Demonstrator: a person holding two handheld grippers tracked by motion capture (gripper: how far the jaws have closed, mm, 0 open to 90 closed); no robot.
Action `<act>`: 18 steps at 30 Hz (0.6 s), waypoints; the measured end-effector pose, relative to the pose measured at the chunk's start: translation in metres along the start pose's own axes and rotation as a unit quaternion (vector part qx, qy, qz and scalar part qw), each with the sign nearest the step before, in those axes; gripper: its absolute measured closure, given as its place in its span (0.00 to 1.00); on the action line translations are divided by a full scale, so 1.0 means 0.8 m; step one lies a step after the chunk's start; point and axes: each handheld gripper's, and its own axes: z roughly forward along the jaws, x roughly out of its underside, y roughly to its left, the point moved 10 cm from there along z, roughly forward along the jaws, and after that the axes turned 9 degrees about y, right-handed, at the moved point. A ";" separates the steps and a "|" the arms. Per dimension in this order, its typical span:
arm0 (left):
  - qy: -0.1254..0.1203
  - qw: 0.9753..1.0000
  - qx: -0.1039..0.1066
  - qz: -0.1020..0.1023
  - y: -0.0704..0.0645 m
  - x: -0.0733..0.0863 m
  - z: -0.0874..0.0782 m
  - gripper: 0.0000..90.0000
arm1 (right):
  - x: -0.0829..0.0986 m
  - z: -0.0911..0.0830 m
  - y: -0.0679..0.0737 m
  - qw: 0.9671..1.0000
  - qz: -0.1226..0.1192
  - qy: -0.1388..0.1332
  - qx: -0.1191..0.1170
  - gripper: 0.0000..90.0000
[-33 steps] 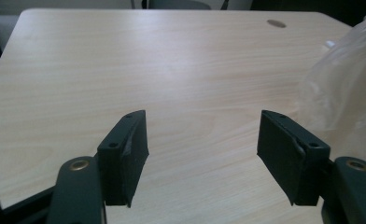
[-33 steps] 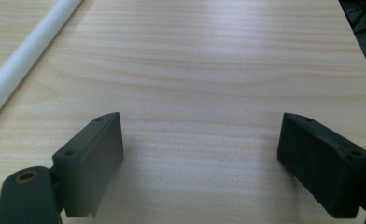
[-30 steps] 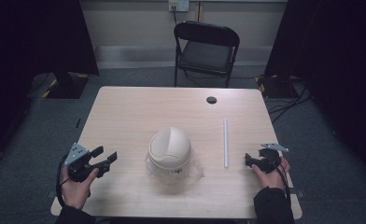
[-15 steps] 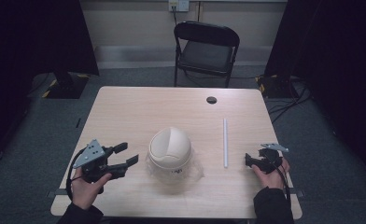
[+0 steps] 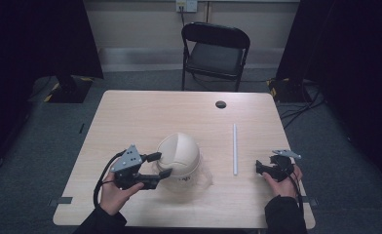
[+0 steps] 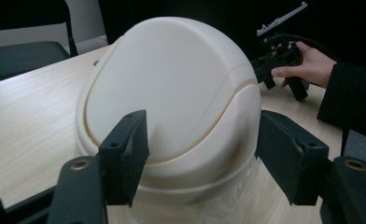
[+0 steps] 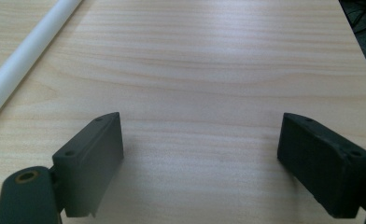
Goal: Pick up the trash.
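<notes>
High view first: the cream domed lid (image 5: pixel 178 155) sits near the middle of the wooden table (image 5: pixel 145 112), atop a crinkled clear plastic liner (image 5: pixel 203 175) that spreads out to its right and front. The left gripper (image 5: pixel 160 165) comes at it from the person's left, its 2 jaws spread apart and bracketing the dome's left flank, 1 jaw toward the far side and 1 toward the near side.

Left gripper view confirms this: the lid (image 6: pixel 172 102) lies straight ahead between the released jaws, the left-hand jaw just at or against the lower band, the right-hand one a little clear of it. Whether either jaw truly touches I cannot tell.

Far off, the right gripper (image 5: pixel 267 168) rests near the table's right edge, jaws likewise wide and holding nothing, with bare wood between them. A white rod (image 5: pixel 235 148) lies between it and the dome, its long axis running away from the person.

My judgement: the left hand is plainly the nearer one, so the next move is a squeeze across the dome's width.
</notes>
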 end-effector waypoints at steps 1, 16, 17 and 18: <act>-0.001 1.000 0.002 -0.001 -0.002 -0.001 0.003 0.38 | 0.000 0.000 0.000 1.000 0.000 0.000 0.000 0.15; 0.027 0.999 0.019 0.005 -0.012 -0.002 0.039 0.36 | 0.000 0.000 0.000 1.000 0.000 0.000 0.000 0.15; 0.027 0.999 0.019 0.005 -0.012 -0.002 0.039 0.36 | 0.000 0.000 0.000 1.000 0.000 0.000 0.000 0.15; 0.029 0.999 0.019 0.006 -0.013 -0.002 0.040 0.36 | 0.000 0.000 0.000 1.000 0.000 0.000 0.000 0.15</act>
